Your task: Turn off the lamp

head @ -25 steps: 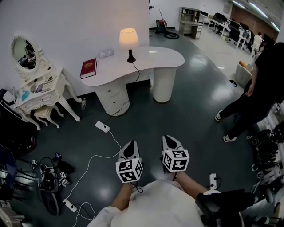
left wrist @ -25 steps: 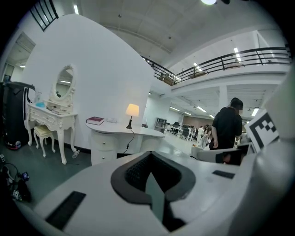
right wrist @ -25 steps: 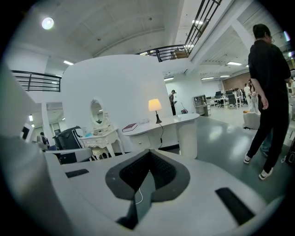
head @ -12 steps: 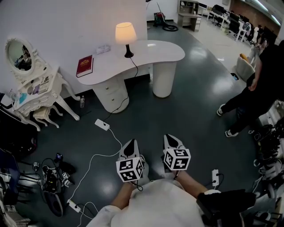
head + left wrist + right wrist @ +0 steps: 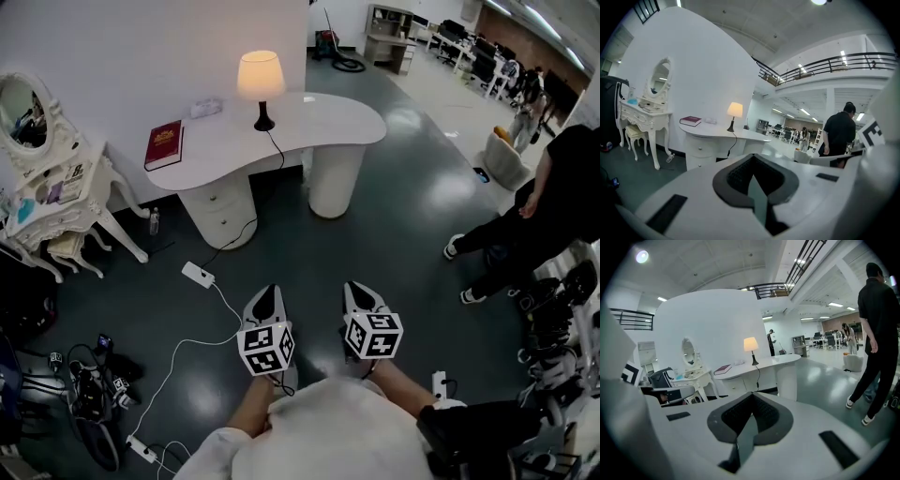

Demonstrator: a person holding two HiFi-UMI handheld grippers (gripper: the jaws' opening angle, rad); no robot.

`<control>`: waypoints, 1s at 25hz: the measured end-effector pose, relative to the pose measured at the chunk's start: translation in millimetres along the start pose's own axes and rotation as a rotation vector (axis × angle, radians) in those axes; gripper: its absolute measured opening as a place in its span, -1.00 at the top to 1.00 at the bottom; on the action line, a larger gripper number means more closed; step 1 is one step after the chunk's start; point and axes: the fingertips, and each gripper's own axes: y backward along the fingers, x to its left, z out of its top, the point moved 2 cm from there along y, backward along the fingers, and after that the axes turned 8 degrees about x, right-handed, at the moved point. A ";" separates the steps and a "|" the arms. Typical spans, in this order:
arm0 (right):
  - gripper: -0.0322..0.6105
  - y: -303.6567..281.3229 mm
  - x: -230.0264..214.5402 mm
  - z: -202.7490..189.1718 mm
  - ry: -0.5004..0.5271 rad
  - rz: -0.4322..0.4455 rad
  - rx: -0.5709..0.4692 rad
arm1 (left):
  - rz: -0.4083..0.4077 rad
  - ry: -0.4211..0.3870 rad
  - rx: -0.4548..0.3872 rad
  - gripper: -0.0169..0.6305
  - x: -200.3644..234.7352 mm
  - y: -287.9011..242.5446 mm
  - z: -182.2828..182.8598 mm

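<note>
Well, lamp: small lit table lamp with cream shade and black base (image 5: 260,80), upper centre-left of the head view, on a white curved desk (image 5: 323,120).
Cord: thin black cable (image 5: 278,150) hung over the desk's front edge.
Left gripper (image 5: 267,302): lower centre, jaws together, empty, well apart from the lamp.
Right gripper (image 5: 361,298): likewise pinched closed on nothing.
Risk: closed tips could topple the lamp or snag the cable; no switch was visible.

lamp (image 5: 261,80): cream shade, blk base | desk (image 5: 319,117): wht | book (image 5: 164,144): dk red | floor (image 5: 394,234): dk teal
</note>
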 end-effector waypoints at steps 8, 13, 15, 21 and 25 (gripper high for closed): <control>0.90 -54.5 15.5 31.8 0.002 -0.011 0.019 | -0.009 0.036 0.015 0.93 41.3 -47.1 26.0; 0.90 -89.7 18.3 48.8 -0.002 -0.027 0.030 | -0.031 0.028 0.029 0.93 56.3 -78.3 41.9; 0.90 -105.8 20.1 57.7 -0.008 -0.033 0.028 | -0.040 0.008 0.034 0.93 63.3 -91.5 49.4; 0.90 -152.7 30.5 84.0 -0.029 -0.043 0.012 | -0.053 -0.027 0.039 0.93 91.0 -126.8 75.3; 0.90 -173.0 36.1 94.6 -0.041 -0.045 0.008 | -0.063 -0.041 0.038 0.93 104.0 -143.1 88.2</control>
